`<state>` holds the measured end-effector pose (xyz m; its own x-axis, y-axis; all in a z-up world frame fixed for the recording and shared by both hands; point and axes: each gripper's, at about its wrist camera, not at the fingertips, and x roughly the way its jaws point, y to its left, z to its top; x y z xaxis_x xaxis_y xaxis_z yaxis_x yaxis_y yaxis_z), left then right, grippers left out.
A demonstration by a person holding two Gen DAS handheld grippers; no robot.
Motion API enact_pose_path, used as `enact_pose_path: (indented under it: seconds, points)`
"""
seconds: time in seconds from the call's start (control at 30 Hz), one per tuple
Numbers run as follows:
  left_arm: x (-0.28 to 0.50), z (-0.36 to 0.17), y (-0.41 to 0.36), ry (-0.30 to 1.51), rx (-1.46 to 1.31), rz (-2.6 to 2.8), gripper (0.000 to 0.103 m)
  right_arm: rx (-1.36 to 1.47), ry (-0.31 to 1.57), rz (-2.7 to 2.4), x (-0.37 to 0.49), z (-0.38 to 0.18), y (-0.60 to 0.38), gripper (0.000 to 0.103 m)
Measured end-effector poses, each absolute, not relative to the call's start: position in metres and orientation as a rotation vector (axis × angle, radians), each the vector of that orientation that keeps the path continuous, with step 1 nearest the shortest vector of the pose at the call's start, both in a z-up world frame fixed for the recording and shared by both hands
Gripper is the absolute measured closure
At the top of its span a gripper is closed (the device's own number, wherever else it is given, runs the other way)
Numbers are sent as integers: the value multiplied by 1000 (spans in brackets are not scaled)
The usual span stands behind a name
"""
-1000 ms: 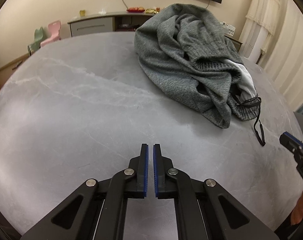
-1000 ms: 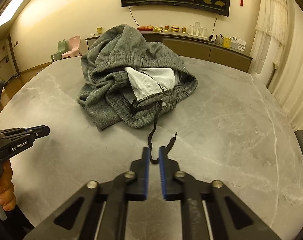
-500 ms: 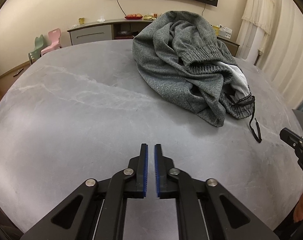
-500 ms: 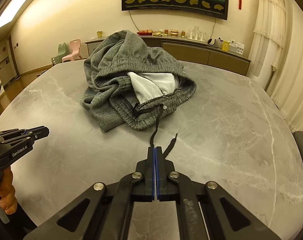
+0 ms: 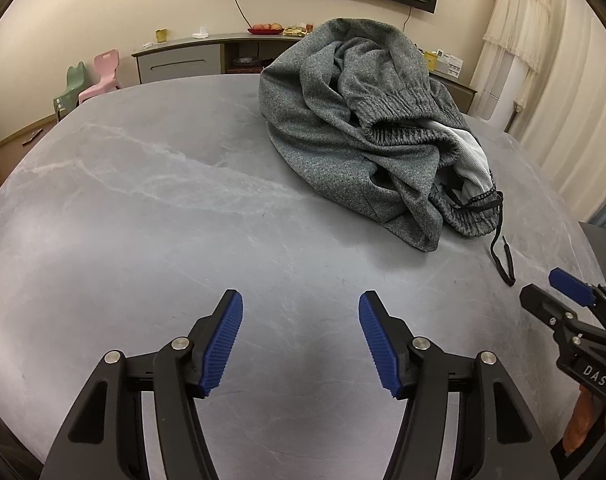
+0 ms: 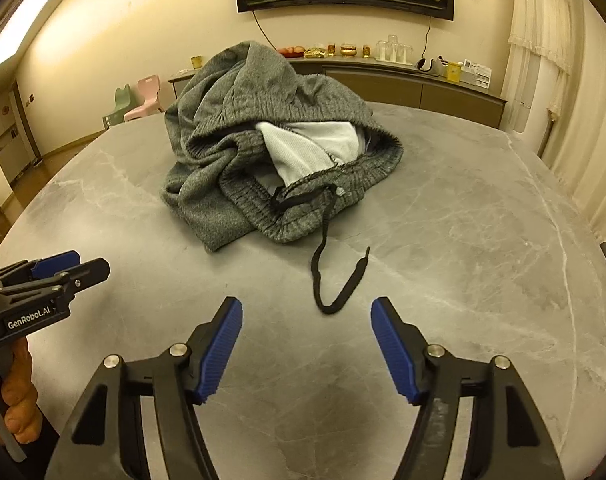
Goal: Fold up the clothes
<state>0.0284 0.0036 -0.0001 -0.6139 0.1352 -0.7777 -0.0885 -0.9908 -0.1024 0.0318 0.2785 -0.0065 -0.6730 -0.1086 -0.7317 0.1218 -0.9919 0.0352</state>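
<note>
Crumpled grey sweatpants (image 5: pixel 363 128) lie in a heap on the grey marble table (image 5: pixel 143 200), with white lining and a black drawstring (image 5: pixel 501 256) trailing toward me. In the right wrist view the heap (image 6: pixel 263 148) sits ahead and the drawstring (image 6: pixel 335 280) ends just beyond the fingertips. My left gripper (image 5: pixel 301 308) is open and empty over bare table, left of the heap. My right gripper (image 6: pixel 307 312) is open and empty, short of the drawstring end. Each gripper shows in the other's view: the right gripper (image 5: pixel 559 292) and the left gripper (image 6: pixel 75 266).
A sideboard (image 6: pixel 403 80) with cups and dishes stands along the far wall under a dark hanging. Small pink and green chairs (image 5: pixel 91 84) stand at the back left. White curtains (image 5: pixel 563 100) hang on the right. The table edge curves near both grippers.
Both grippers have opened wide from shut. The views have drawn back a little from the heap.
</note>
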Motion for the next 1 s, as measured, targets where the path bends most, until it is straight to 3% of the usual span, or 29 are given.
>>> enact_pose_path:
  seconds: [0.3, 0.43, 0.5, 0.6, 0.77, 0.9, 0.93, 0.97, 1.0]
  points:
    - [22, 12, -2, -109, -1329, 2702, 40, 1228, 11, -2749, 26, -7, 281, 34]
    - [-15, 49, -4, -100, -1287, 2735, 39, 1196, -1, -2756, 0, 17, 281, 34]
    - [-39, 61, 0, -84, -1279, 2719, 32, 1176, -18, -2748, -17, 31, 278, 33]
    - [-61, 57, 1, -103, -1288, 2679, 32, 1169, -32, -2712, -47, 44, 264, 31]
    - [-71, 6, -19, -302, -1418, 2601, 33, 1161, 27, -2667, -83, 44, 232, 30]
    - [-79, -6, -41, -471, -1475, 2477, 33, 1164, 194, -2580, -111, 24, 196, 28]
    - [-78, -5, -49, -513, -1470, 2480, 33, 1171, 238, -2590, -120, 19, 192, 30]
    - [-78, -4, -56, -557, -1465, 2478, 33, 1184, 257, -2593, -130, 16, 192, 63]
    - [-77, -2, -61, -610, -1461, 2459, 33, 1183, 248, -2593, -136, 21, 196, 87]
